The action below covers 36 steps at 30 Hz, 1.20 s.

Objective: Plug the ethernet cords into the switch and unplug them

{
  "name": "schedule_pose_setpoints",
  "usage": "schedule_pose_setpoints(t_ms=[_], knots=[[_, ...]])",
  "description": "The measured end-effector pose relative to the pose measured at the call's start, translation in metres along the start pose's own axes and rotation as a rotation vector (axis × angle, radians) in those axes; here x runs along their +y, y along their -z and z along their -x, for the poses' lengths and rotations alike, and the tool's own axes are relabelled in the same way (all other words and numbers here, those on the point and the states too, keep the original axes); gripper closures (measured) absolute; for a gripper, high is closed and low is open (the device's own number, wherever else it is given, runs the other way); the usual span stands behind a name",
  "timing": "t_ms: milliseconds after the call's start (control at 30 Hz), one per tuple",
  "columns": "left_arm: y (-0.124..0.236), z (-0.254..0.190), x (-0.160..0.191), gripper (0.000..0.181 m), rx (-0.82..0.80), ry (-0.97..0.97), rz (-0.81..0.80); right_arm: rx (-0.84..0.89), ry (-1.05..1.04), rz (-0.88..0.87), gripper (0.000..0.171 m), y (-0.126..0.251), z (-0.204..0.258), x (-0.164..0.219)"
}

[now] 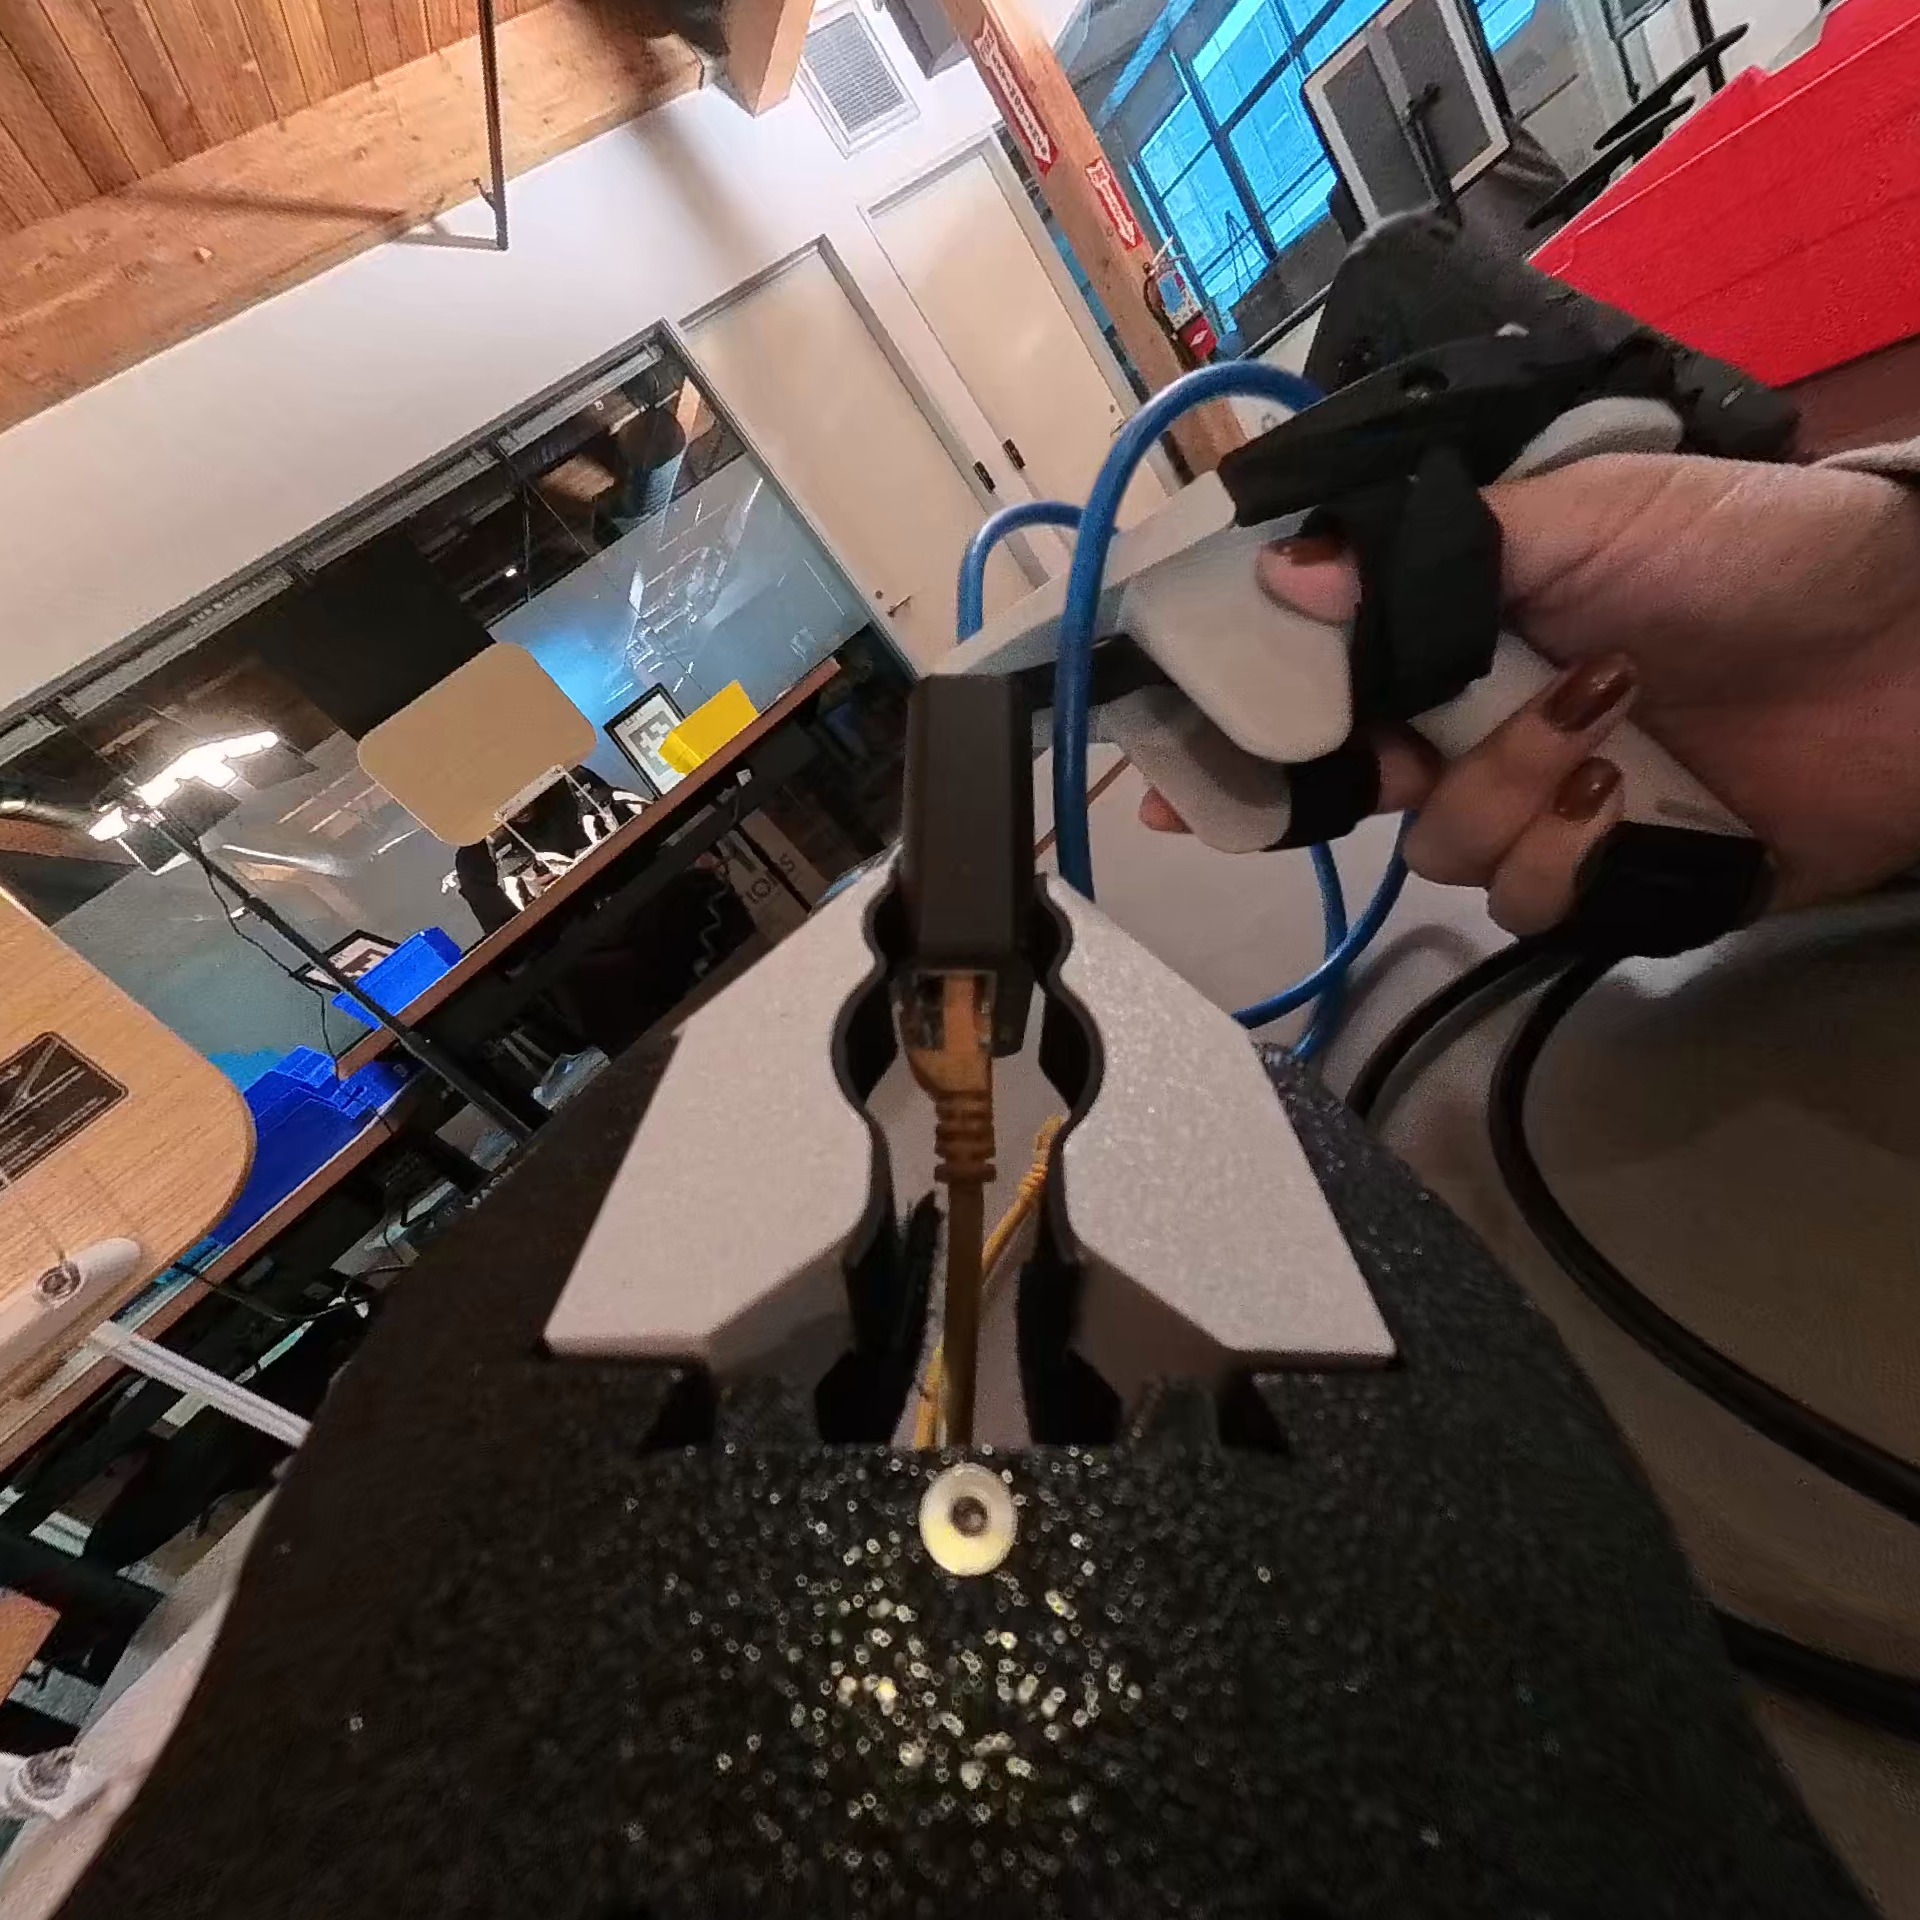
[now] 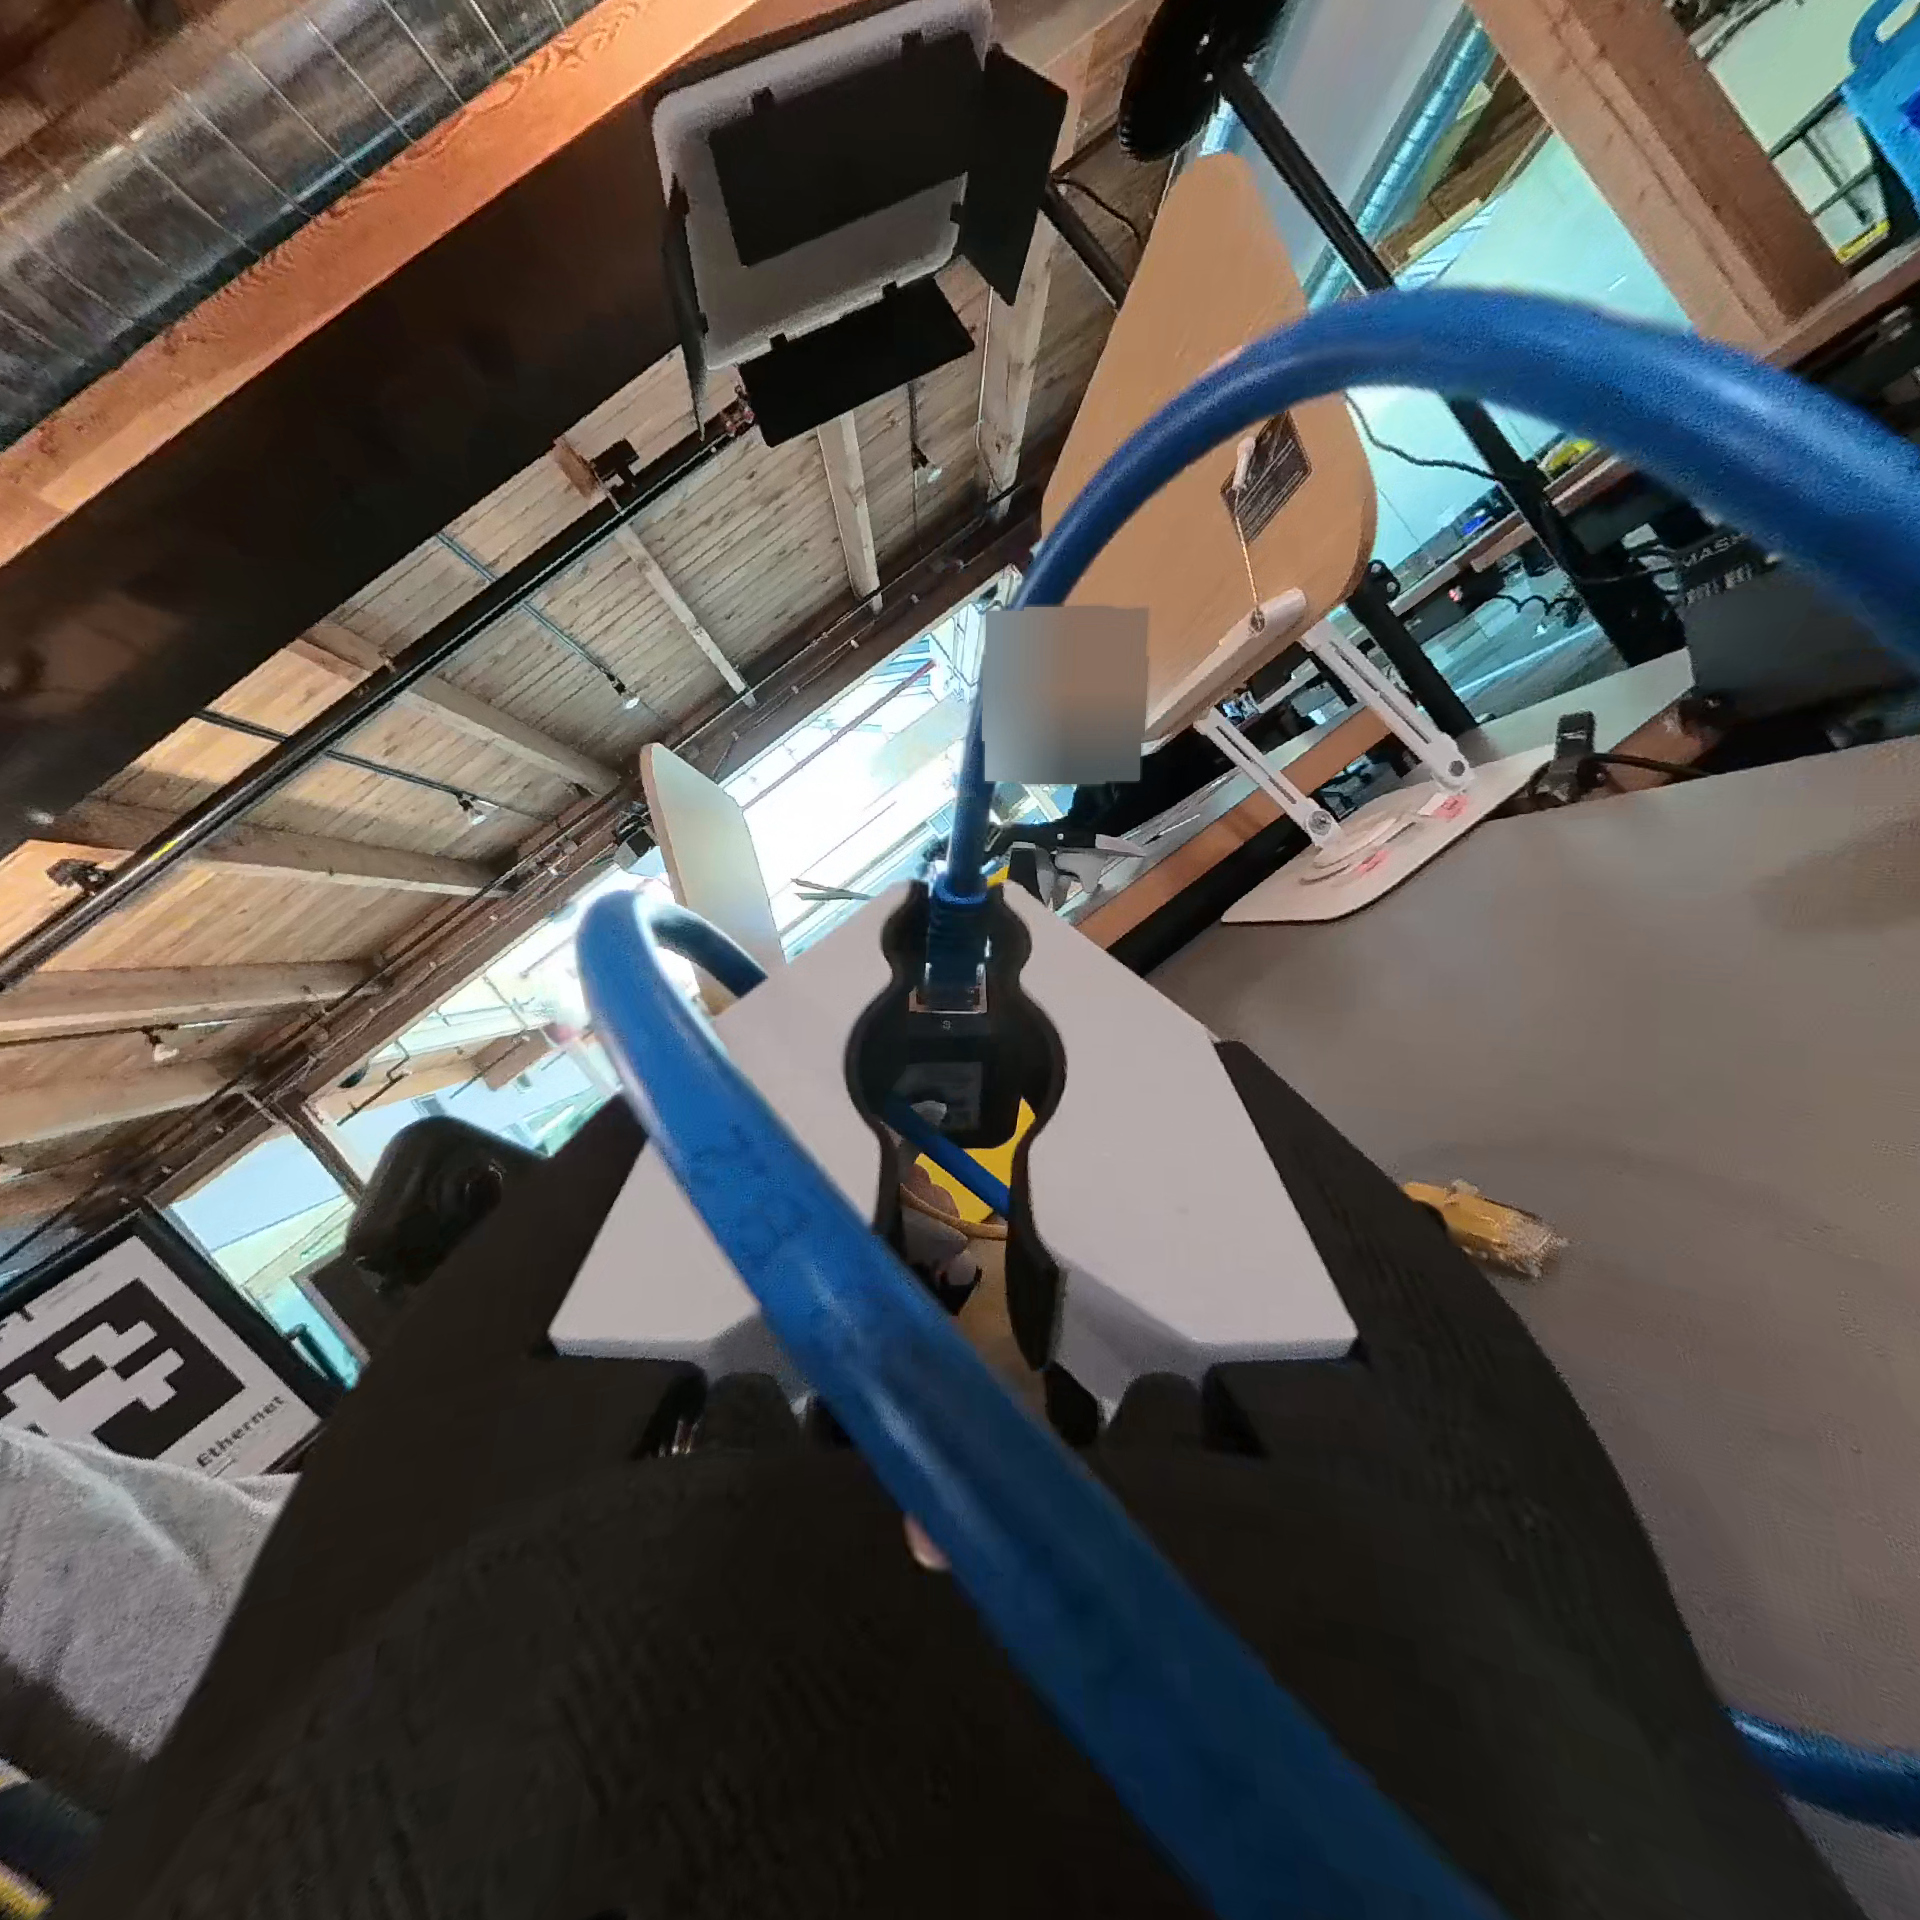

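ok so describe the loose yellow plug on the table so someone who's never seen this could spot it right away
Start at the grey table filling the right side of the right wrist view. Just past the right gripper lies the yellow plug, on its own on the bare surface. Unlike the blue cord between the fingers, it is yellow and nothing holds it.

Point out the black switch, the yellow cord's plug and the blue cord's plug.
black switch (image 1: 961, 821), left wrist view, on its long dark side.
yellow cord's plug (image 1: 951, 1049), left wrist view, on the boot entering the switch.
blue cord's plug (image 2: 951, 940), right wrist view, on its ribbed boot.
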<state>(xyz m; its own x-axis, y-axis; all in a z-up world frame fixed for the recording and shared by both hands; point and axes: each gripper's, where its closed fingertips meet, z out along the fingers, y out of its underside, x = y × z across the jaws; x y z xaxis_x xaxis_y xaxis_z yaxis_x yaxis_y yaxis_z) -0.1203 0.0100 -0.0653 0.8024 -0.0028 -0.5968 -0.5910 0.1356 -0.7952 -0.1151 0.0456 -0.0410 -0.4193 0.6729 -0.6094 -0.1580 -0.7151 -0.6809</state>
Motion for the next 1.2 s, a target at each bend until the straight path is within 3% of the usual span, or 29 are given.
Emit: schedule_pose_setpoints(t_ms=[33, 667, 800, 867, 967, 1000, 1200], knots=[[0.0, 0.0, 0.0, 0.16, 0.003, 0.008, -0.001, 0.0, -0.002, 0.003, 0.161, 0.0, 0.0, 0.0], [-0.009, -0.004, -0.001, 0.16, 0.04, 0.057, -0.007, -0.003, -0.306, -0.075, 0.16, 0.001, -0.009, 0.01], [-0.012, -0.003, 0.003, 0.16, 0.026, 0.045, 0.013, -0.002, -0.26, -0.032, 0.161, 0.0, -0.012, 0.008], [-0.015, 0.0, 0.003, 0.16, 0.003, 0.029, 0.013, -0.005, -0.196, 0.012, 0.161, -0.001, -0.012, 0.004], [-0.017, 0.014, 0.008, 0.16, -0.09, 0.003, 0.034, 0.029, -0.095, 0.133, 0.125, -0.002, -0.015, 0.007], [-0.015, 0.022, 0.011, 0.16, -0.127, 0.012, 0.042, 0.058, -0.078, 0.172, 0.12, 0.0, -0.019, 0.007], [0.002, 0.067, 0.027, 0.16, -0.321, 0.134, 0.057, 0.006, -0.088, 0.547, 0.119, 0.027, -0.003, 0.026]])
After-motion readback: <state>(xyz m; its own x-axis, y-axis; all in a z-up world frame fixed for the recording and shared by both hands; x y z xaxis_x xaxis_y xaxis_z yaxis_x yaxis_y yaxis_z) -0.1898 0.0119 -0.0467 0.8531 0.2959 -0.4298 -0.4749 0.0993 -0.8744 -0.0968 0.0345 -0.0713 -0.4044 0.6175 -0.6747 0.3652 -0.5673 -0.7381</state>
